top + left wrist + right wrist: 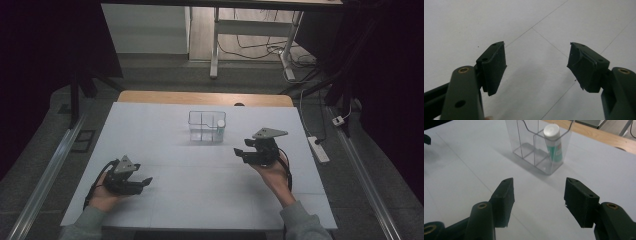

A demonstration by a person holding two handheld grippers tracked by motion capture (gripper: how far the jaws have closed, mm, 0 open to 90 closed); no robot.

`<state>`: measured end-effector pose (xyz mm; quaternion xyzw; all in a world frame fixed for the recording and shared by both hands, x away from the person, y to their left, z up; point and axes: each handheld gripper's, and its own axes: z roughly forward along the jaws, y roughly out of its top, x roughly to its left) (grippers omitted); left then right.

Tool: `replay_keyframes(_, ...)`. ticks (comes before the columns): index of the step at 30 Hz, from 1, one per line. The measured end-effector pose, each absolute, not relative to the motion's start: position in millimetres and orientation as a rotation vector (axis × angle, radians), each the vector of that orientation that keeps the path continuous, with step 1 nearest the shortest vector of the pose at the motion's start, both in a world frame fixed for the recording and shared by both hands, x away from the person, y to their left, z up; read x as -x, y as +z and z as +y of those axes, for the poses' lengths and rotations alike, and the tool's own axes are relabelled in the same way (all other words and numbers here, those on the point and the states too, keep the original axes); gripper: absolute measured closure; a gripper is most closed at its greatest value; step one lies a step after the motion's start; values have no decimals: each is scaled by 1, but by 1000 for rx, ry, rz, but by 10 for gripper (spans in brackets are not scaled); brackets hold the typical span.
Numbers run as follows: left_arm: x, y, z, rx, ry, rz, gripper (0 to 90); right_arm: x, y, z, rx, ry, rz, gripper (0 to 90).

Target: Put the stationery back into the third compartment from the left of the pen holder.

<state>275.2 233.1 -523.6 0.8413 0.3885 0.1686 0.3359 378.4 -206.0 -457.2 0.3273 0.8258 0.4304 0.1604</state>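
A clear plastic organiser (206, 126) with several compartments stands on the white table (200, 200) toward the back middle. A green-and-white tube with a white cap (553, 143) stands upright in its right-hand compartment (220, 128). My right gripper (240, 148) hovers to the right and in front of the organiser; in the right gripper view (538, 192) its jaws stand apart with nothing between them, the organiser (534, 157) just beyond. My left gripper (145, 182) rests at the table's front left, open and empty above bare table (536, 58).
A wooden strip (205, 97) borders the table's far edge. Beyond it on the floor are a white desk frame (250, 30) and cables; a power strip (318, 148) lies on the floor to the right. Metal rails (45, 170) run along both sides.
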Motion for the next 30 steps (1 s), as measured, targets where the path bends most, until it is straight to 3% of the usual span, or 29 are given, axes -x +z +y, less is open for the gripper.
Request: replay_keyframes(30, -275, -523, 234, -2188, 450, 1020, 299, -329, -495, -280, -984, 1201, 2363, 364)
